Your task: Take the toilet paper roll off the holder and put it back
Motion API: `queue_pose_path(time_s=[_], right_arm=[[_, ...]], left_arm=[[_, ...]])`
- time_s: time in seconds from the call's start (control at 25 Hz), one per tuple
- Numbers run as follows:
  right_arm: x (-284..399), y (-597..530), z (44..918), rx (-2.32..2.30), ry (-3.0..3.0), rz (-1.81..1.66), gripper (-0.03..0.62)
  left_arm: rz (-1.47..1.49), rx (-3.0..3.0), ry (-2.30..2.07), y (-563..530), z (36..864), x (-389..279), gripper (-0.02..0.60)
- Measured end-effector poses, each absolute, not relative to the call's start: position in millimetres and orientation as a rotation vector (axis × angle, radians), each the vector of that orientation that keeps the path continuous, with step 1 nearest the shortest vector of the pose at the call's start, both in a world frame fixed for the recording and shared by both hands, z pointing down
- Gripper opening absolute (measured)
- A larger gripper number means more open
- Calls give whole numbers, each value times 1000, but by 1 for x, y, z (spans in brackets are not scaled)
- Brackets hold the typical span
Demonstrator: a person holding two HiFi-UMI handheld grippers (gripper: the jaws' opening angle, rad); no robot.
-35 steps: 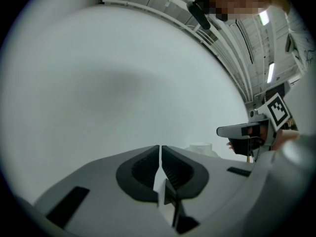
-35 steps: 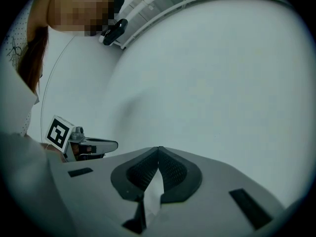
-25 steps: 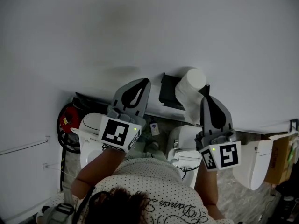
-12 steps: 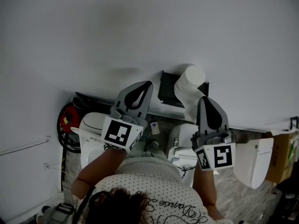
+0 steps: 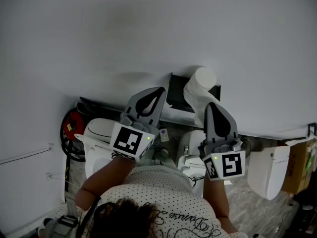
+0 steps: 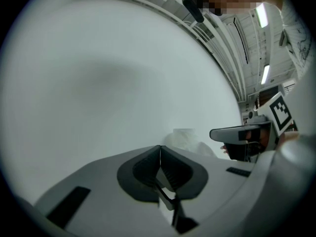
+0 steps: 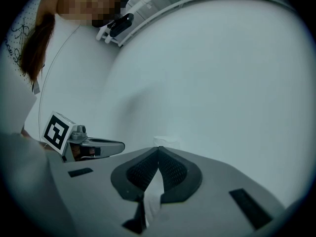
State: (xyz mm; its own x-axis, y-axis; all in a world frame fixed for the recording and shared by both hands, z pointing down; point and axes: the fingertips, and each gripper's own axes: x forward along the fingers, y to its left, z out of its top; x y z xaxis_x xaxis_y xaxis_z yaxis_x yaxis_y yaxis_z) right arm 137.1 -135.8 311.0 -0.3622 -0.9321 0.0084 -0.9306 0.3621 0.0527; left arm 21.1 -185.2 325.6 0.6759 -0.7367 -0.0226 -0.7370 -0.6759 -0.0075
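Observation:
A white toilet paper roll (image 5: 201, 79) sits on a black holder (image 5: 176, 93) fixed to the pale wall, and a tail of paper (image 5: 197, 106) hangs from it. My left gripper (image 5: 159, 89) is shut and empty, its tip just left of the holder. My right gripper (image 5: 210, 105) is shut too, its tip just below the roll beside the hanging tail. In the left gripper view the shut jaws (image 6: 159, 147) point at the roll (image 6: 185, 137), with the right gripper (image 6: 238, 134) alongside. The right gripper view shows its shut jaws (image 7: 158, 148) right under the roll (image 7: 166, 141).
Far below stand white toilets (image 5: 95, 139) (image 5: 194, 158) (image 5: 268, 173). A red object (image 5: 73, 124) lies at the left and a cardboard box (image 5: 297, 168) at the right. The wall (image 5: 148, 29) fills the upper half of the head view.
Both grippers have drifted slightly inward. The right one has moved left, closer under the roll; the left one has moved a little right toward the holder. Both jaws stay shut.

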Motion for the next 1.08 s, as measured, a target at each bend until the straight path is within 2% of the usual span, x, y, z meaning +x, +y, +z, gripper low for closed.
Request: queue_pose_path(time_s=[1.08], right_arm=[[139, -138, 313, 1747, -2558, -48, 12]], left_arm=[[10, -2856, 1224, -185, 328, 28, 6]])
